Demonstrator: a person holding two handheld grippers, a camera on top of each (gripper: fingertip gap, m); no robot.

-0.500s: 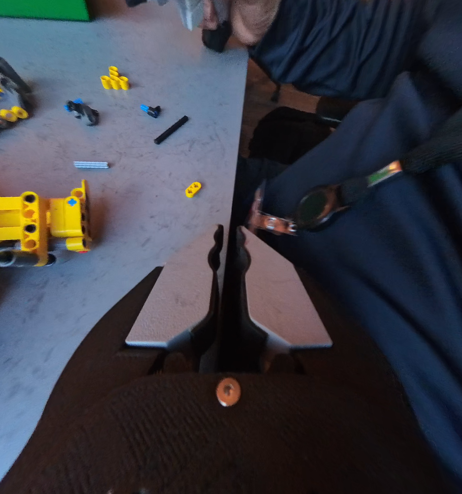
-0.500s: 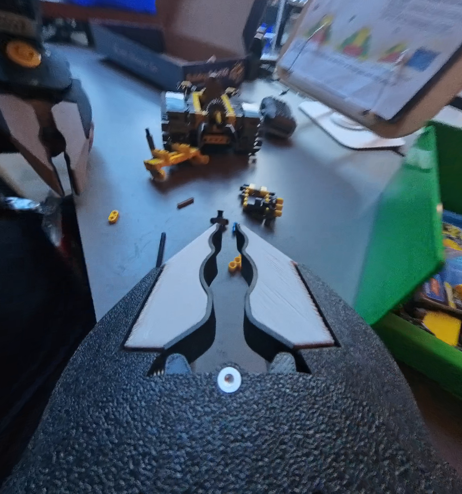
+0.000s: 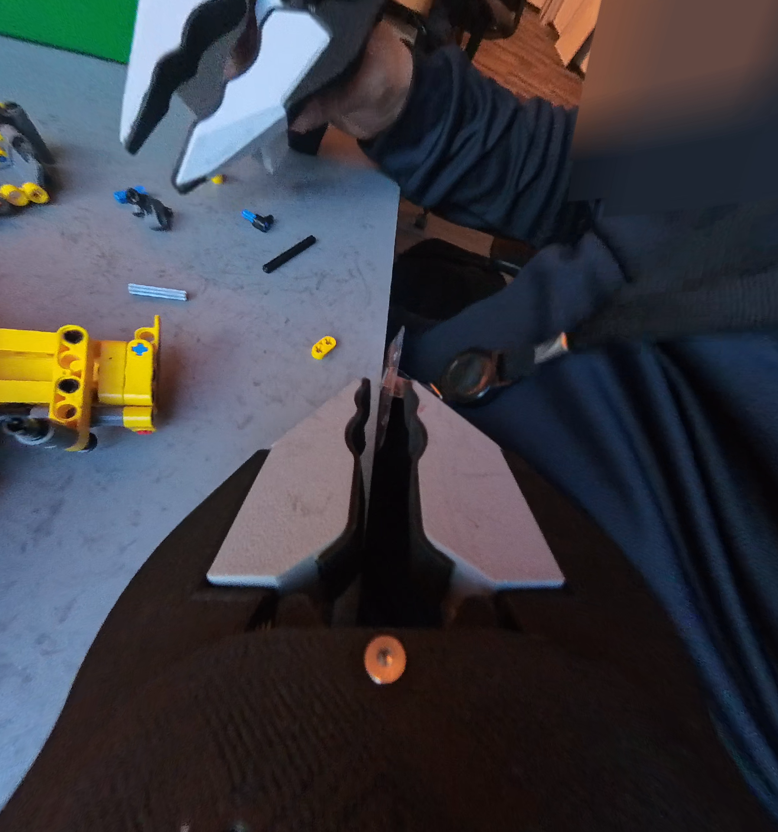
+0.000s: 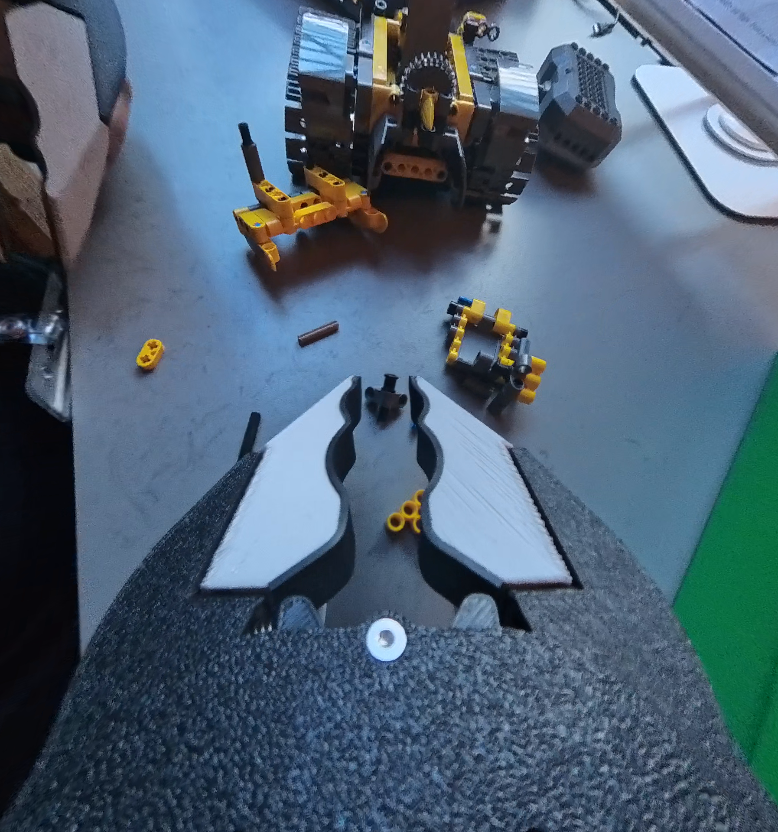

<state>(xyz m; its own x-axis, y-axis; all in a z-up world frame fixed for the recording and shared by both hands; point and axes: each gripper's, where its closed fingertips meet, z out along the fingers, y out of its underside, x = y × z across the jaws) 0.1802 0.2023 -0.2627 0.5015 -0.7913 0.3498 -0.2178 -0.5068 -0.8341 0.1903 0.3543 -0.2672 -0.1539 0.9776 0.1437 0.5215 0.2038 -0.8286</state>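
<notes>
Grey scuffed table [image 3: 108, 517] – warm low light; brown wood floor [image 3: 526, 76] beyond edge; green bin wall [image 4: 747, 517] at side.

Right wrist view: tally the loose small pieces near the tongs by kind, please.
Rods: 2, brown rod and black rod
Yellow two-hole link: 1
Yellow ring cluster: 1
Black connector: 1, between the open right tongs
Total: 5

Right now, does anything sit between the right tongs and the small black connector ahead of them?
Nothing visible does. The black connector lies on the table between the open right tongs' tips; the yellow cluster sits farther back, between the fingers.
</notes>
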